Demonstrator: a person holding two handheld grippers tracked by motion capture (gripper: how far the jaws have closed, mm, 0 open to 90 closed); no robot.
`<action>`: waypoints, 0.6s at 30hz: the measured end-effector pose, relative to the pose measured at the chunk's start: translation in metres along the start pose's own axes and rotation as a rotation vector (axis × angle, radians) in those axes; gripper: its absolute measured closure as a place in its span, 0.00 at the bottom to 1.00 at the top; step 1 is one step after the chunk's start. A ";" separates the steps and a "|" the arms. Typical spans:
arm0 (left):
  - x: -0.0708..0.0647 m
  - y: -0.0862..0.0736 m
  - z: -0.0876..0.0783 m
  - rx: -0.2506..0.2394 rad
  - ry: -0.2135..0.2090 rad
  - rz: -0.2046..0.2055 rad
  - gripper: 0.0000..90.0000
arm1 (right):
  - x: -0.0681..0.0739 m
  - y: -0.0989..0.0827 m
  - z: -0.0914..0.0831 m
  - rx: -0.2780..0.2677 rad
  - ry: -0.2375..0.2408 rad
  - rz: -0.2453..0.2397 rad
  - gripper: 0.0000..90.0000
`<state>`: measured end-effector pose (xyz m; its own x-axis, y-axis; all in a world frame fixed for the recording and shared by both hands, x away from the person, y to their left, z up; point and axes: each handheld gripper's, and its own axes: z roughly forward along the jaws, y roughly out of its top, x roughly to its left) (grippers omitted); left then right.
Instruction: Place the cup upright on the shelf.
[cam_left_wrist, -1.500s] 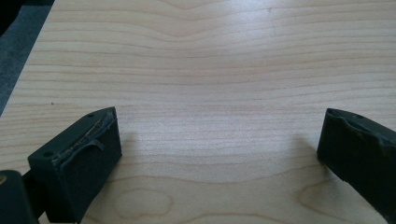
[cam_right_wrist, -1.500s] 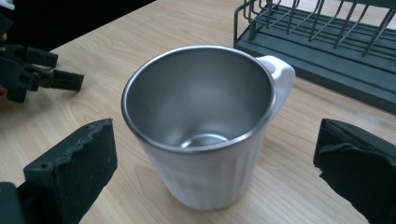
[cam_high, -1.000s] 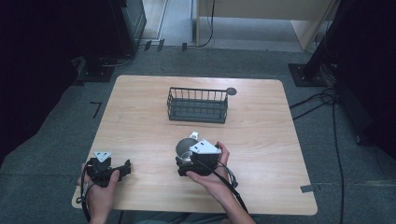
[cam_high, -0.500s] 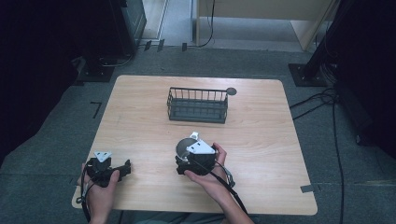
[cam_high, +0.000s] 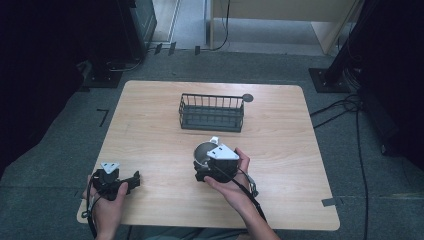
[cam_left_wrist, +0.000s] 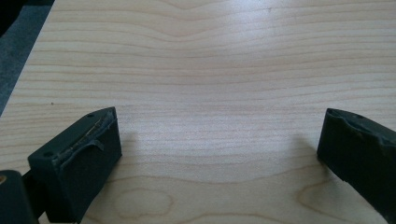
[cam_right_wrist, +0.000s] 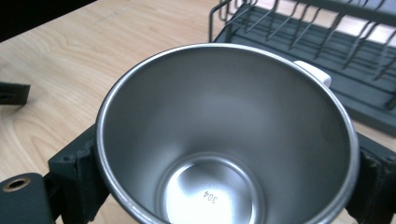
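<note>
A: Quick one — what's your right gripper (cam_high: 209, 161) got?

B: You have a steel cup (cam_right_wrist: 224, 140) clamped between its jaws, one jaw on each side of the wall, mouth tilted up at the camera. From the high view the cup (cam_high: 204, 152) sits low over the table (cam_high: 280, 125), near the front middle, just short of the wire rack (cam_high: 212, 113). I can't tell whether its base touches the wood.

A: Left gripper?

B: Your left gripper (cam_high: 131, 180) is wide open and holds nothing — bare wood between the jaws. It rests at the front left corner, well apart from the cup.

A: How will the cup handle?

B: My guess: light, stiff, won't dent from a firm squeeze, but the polished wall looks slippery and it tapers, so it could slide up out of the pads. You're gripping across the body below the rim, which looks like the sound place. Keep the squeeze steady when you tilt it.

A: Anything hard to read?

B: There's a white piece (cam_right_wrist: 314, 72) at the far rim, maybe a handle, mostly hidden behind the cup. The cup's outside and its base are out of sight, and the rack is cut off at the top right of the right gripper view.
</note>
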<state>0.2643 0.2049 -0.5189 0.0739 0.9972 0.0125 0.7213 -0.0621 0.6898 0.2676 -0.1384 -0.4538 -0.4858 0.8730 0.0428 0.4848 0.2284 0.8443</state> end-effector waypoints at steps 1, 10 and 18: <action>0.000 0.000 0.000 0.000 0.000 0.000 0.00 | -0.002 0.001 -0.001 -0.004 -0.002 0.000 0.07; 0.000 0.000 0.000 -0.001 0.001 0.000 0.00 | -0.022 0.027 -0.009 -0.031 -0.019 0.011 0.07; 0.000 0.000 0.000 -0.002 0.001 -0.001 0.00 | -0.034 0.044 -0.008 -0.055 -0.016 0.016 0.07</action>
<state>0.2644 0.2048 -0.5190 0.0731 0.9972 0.0125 0.7203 -0.0614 0.6909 0.2993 -0.1613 -0.4138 -0.4661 0.8834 0.0481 0.4516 0.1908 0.8716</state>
